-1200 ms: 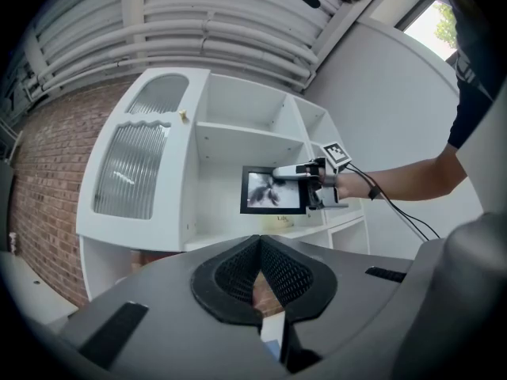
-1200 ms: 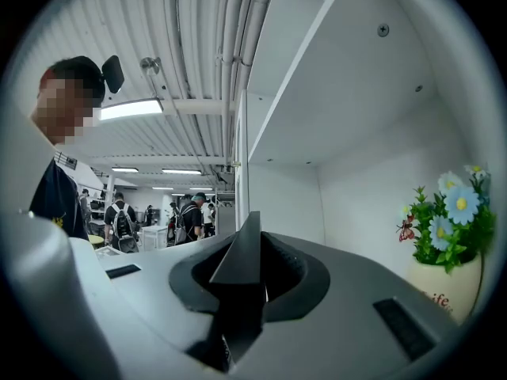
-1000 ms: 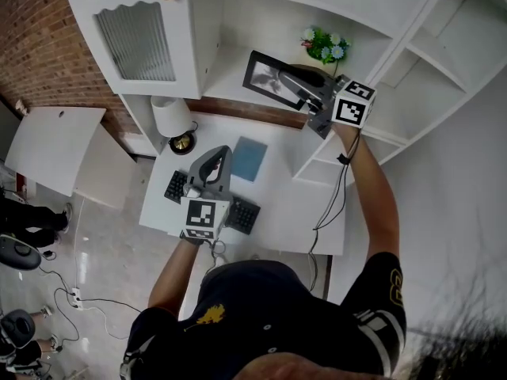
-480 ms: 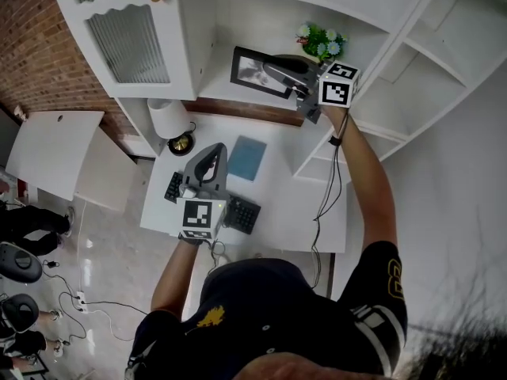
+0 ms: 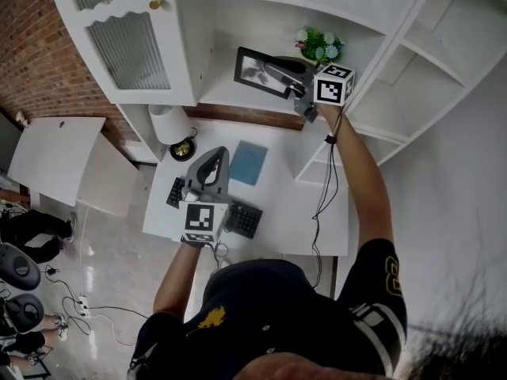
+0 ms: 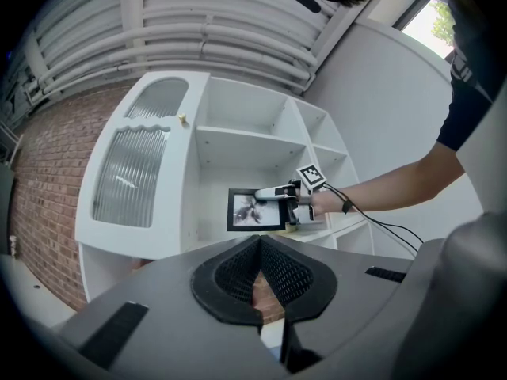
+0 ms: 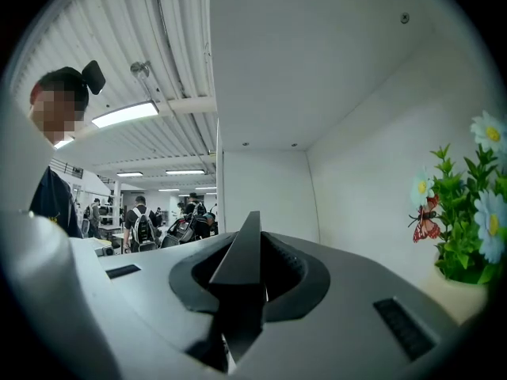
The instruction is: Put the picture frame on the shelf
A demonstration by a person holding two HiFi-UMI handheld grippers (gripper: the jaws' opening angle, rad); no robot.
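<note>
The black picture frame [image 5: 255, 68], with a dark print in it, is held upright and slightly tilted inside the white shelf unit's lower compartment [image 5: 226, 93]. I cannot tell whether it touches the board. My right gripper [image 5: 279, 74] is shut on the frame's right side. In the right gripper view the frame [image 7: 245, 252] shows edge-on between the jaws. In the left gripper view the frame [image 6: 255, 210] and right gripper [image 6: 279, 193] show in the compartment. My left gripper [image 5: 217, 153] hovers low over the desk, jaws together and empty.
A pot of flowers [image 5: 319, 44] stands in the same compartment just right of the frame, also seen as flowers [image 7: 463, 212]. On the desk [image 5: 285, 212] below are a white lamp [image 5: 173, 123], a blue notebook [image 5: 249, 161] and a black keyboard [image 5: 238, 212]. A glazed cabinet door [image 5: 131, 42] is at left.
The right gripper has carried the frame a little to the left and deeper into the compartment. The left gripper has stayed over the keyboard.
</note>
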